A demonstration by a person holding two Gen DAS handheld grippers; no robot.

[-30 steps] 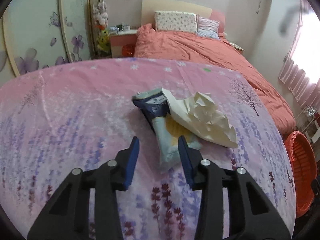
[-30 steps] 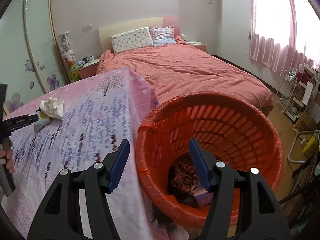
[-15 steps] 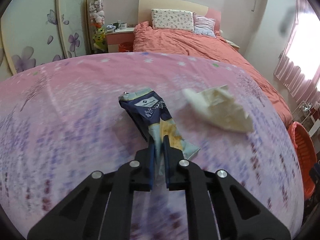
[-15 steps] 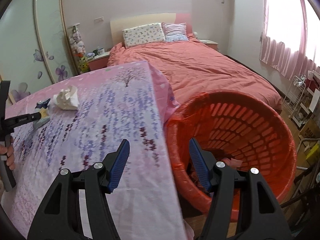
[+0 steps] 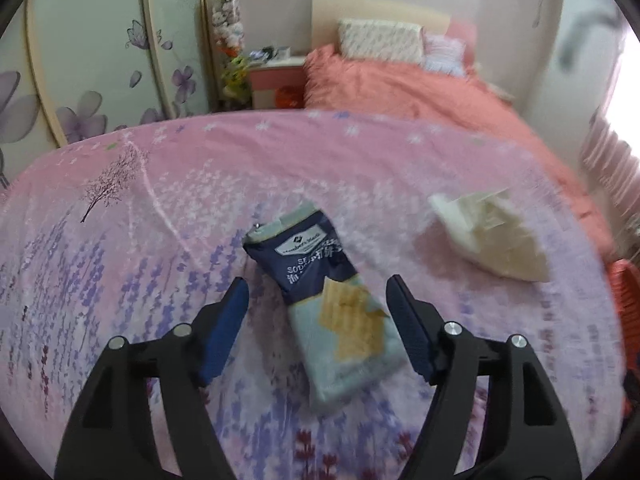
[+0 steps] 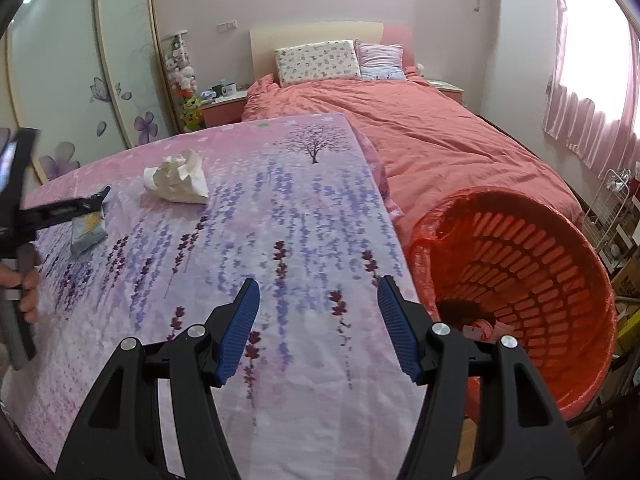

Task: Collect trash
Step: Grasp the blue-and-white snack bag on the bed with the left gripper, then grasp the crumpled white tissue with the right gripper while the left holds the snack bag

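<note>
While the left gripper [image 5: 318,300] hangs low over the table [image 5: 160,184], its jaws are opening, and the snack packet [image 5: 332,300] lies between them on the cloth; the blue pads do not press on it, there is a gap of cloth on each side. The packet is flat, with its dark blue end away from the gripper and its pale end close to the fingers; its long axis runs nearly along the line in which the gripper points, a little tilted to the left at the far end. So the fingers stand across the short width of the packet, which I think is the good way to pinch it; if they close now, they should meet its two long edges.

The crumpled paper [image 5: 490,236] lies further away and to the right of the packet, apart from it; in the right wrist view this paper [image 6: 178,178] is beyond the packet [image 6: 88,230], on the far left part of the table.

The right gripper [image 6: 318,326] is spread and holds nothing; it is over the near edge of the table, just beside the orange basket [image 6: 560,280], which stands at the right of the table and already has some things at its bottom. The left gripper is clearly the nearer one to both pieces of trash; the right one is well apart from them.
</note>
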